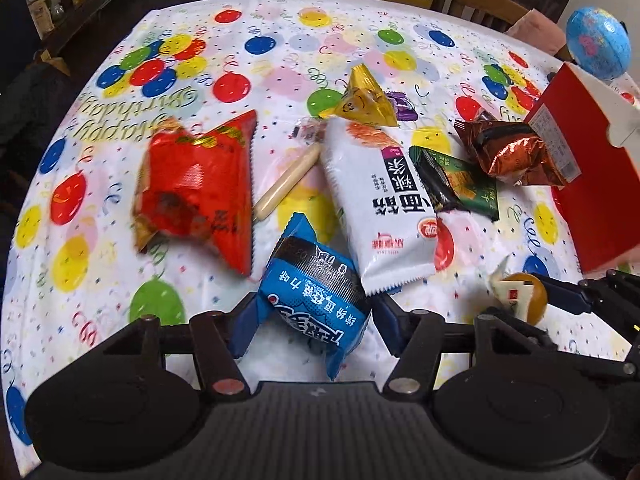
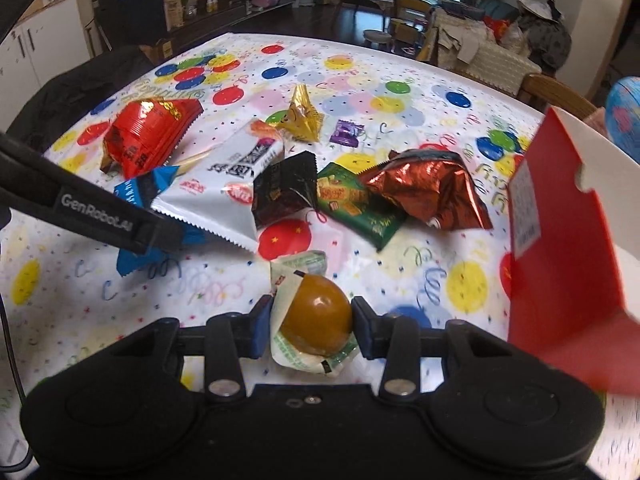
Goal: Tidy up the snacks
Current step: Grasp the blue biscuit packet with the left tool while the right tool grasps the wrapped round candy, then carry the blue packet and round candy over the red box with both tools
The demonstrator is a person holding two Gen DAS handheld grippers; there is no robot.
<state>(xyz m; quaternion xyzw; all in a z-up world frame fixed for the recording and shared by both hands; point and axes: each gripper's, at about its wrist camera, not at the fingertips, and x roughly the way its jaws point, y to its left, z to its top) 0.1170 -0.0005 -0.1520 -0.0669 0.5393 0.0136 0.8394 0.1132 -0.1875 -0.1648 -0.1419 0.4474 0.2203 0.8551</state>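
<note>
A blue snack packet (image 1: 316,300) lies on the balloon-print tablecloth (image 1: 100,280), and my left gripper (image 1: 314,320) is shut on it, a blue pad against each side. In the right wrist view the left gripper (image 2: 160,236) shows from the side over the same blue packet (image 2: 134,258). My right gripper (image 2: 312,324) is shut on a brown egg-shaped snack (image 2: 316,312) in a clear wrapper. In the left wrist view, that egg snack (image 1: 520,296) and the right gripper (image 1: 528,304) sit low at the right, beside the red box.
Loose snacks lie mid-table: a red bag (image 1: 192,188), white packet (image 1: 380,200), green packet (image 1: 460,184), copper foil pack (image 1: 512,152), yellow triangular pack (image 1: 364,100), purple candy (image 1: 402,106), black packet (image 2: 284,192) and a wooden stick (image 1: 288,180). An open red box (image 2: 560,264) stands right; a globe (image 1: 598,44) behind.
</note>
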